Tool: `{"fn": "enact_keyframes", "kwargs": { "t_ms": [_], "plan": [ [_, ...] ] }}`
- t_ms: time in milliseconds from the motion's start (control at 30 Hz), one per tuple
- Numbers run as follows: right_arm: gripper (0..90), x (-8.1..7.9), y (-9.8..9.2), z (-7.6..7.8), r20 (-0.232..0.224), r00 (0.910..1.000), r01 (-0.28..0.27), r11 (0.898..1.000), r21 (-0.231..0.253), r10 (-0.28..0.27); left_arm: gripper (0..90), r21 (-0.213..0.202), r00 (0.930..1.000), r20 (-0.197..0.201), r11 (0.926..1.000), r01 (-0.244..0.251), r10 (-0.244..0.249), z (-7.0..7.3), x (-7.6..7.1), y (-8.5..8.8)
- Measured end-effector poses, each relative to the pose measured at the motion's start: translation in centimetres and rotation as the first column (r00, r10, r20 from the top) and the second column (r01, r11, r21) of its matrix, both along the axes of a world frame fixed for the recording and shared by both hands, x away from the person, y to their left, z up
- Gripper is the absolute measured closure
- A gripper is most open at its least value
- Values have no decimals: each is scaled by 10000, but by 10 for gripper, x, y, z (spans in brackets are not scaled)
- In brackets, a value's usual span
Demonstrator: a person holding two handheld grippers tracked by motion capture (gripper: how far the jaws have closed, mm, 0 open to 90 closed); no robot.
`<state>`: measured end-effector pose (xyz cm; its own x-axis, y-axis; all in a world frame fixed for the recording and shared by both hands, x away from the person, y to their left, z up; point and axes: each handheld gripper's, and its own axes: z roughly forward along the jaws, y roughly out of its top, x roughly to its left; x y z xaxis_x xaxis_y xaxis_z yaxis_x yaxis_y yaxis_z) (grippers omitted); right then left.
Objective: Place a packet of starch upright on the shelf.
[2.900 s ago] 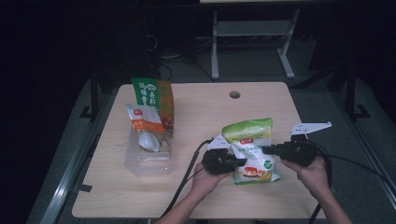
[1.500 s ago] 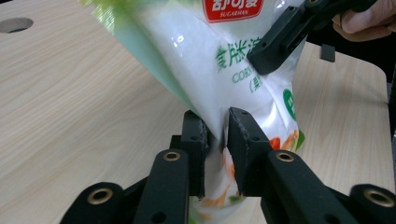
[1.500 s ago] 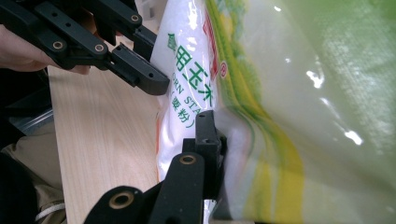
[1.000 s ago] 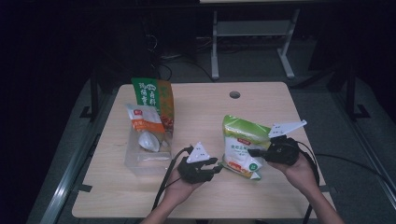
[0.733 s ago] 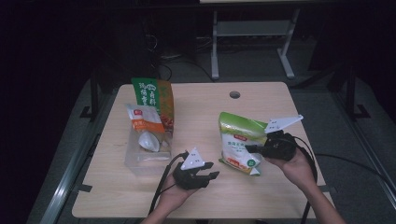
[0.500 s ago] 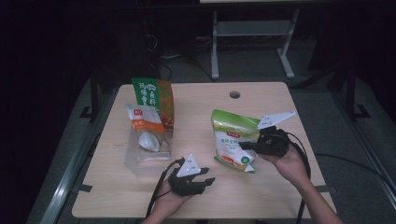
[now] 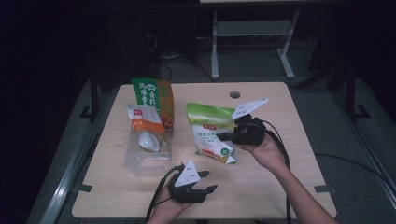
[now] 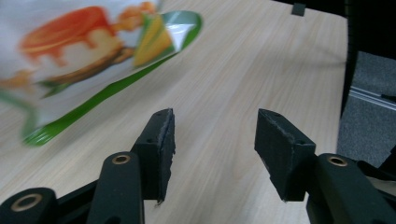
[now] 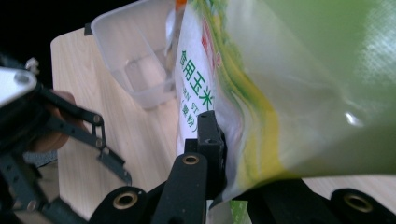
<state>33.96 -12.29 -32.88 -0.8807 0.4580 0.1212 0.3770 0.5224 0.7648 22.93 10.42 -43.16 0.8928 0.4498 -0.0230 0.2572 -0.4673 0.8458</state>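
Note:
A green and white bag (image 7: 209, 133) hangs tilted above the middle of the table, lifted off the wood. My right gripper (image 7: 223, 136) is shut on the bag's right edge, and in the right gripper view the jaws (image 9: 229, 154) pinch the bag (image 9: 289, 84) low down. My left gripper (image 7: 206, 189) rests near the front edge, apart from the bag. Its jaws have just been opening and stand open (image 8: 215, 140) with only bare wood between them. The bag's printed corner (image 8: 84, 51) shows ahead and to the left of those jaws.
A clear plastic container (image 7: 140, 161) sits left of the bag and holds a small orange and white packet (image 7: 140, 120) and a white scoop-like thing (image 7: 148, 140). A green and orange bag (image 7: 152, 95) stands behind it. A round hole (image 7: 234, 94) marks the table's far side.
The left gripper has let go of the bag, opened and drawn back toward the front edge. The right gripper has lifted the bag and carried it left toward the container.

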Motion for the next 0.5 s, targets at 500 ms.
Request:
{"fn": "enact_keyframes", "kwargs": {
  "t_ms": [500],
  "plan": [
    [866,11,47,30,541,9955,-781,9969,-43,782,360,-30,9994,31,9994,344,-344,-4,-4,-4]
  ]
}}
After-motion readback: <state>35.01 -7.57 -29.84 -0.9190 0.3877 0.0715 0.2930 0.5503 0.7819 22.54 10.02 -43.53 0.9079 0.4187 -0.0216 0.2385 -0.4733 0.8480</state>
